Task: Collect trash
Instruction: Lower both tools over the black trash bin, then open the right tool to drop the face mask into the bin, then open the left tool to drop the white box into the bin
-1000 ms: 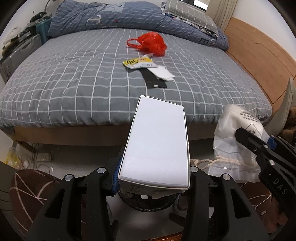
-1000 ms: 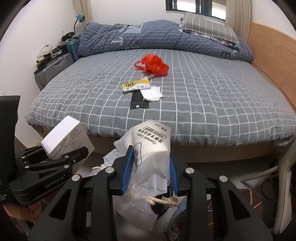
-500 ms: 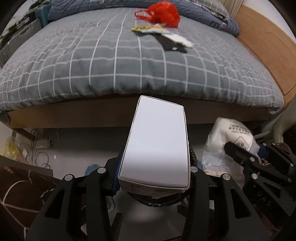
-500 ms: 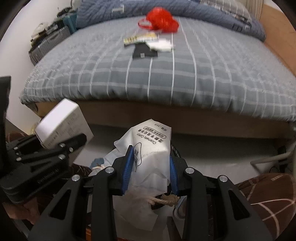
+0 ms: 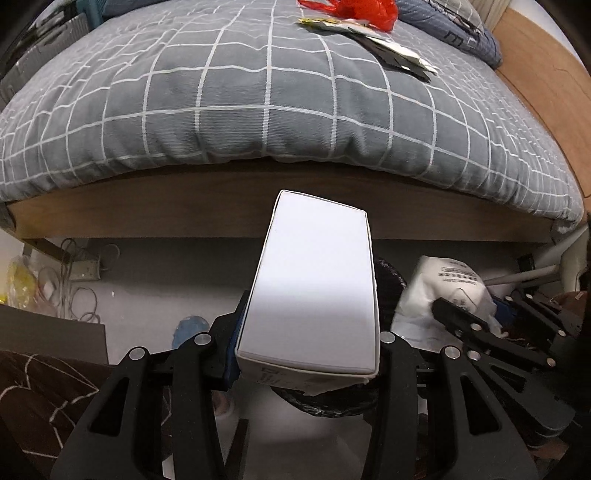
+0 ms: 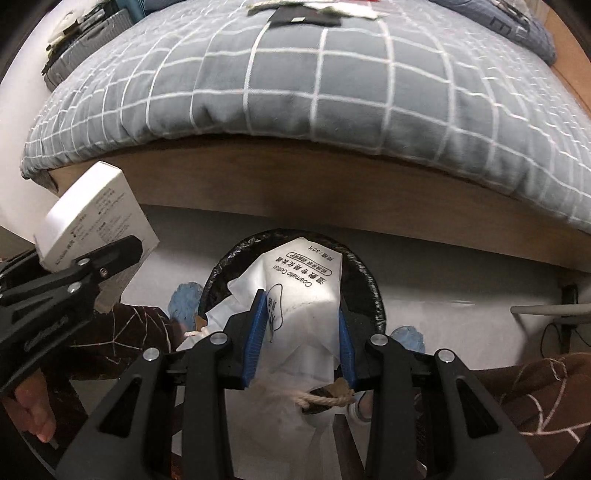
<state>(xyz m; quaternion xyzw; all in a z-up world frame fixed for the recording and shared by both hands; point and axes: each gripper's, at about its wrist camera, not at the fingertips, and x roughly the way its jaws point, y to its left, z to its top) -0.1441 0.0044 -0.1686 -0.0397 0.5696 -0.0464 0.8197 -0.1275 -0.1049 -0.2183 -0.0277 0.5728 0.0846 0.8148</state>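
The left claw (image 5: 308, 332) pinches a white cardboard box (image 5: 314, 284) at the centre of its frame, and the right claw (image 6: 301, 332) clamps a crumpled white cotton-pad bag (image 6: 301, 291) between its blue pads (image 6: 255, 334), both pointing steeply down at the floor by the foot of the bed (image 6: 332, 92). The bed, under a grey checked cover, fills the upper half of both views. Below it, at the centre of the right view, a round bin with a black liner (image 6: 369, 280) sits on the pale floor, directly under the bag; in the left view its dark rim shows just behind and beneath the box. Both pieces appear poised for the drop, yet neither is released, so this load is carried but not yet binned.

More is left to gather. At the top of the left frame, well apart from the bin, a red plastic bag (image 5: 354, 9) lies on the cover, with a yellow-printed wrapper (image 5: 317, 23) beside it and a black packet with white wrappers (image 5: 402, 59) to its right. By this showing the task is near its midpoint: two items almost in, several on the bed untouched.
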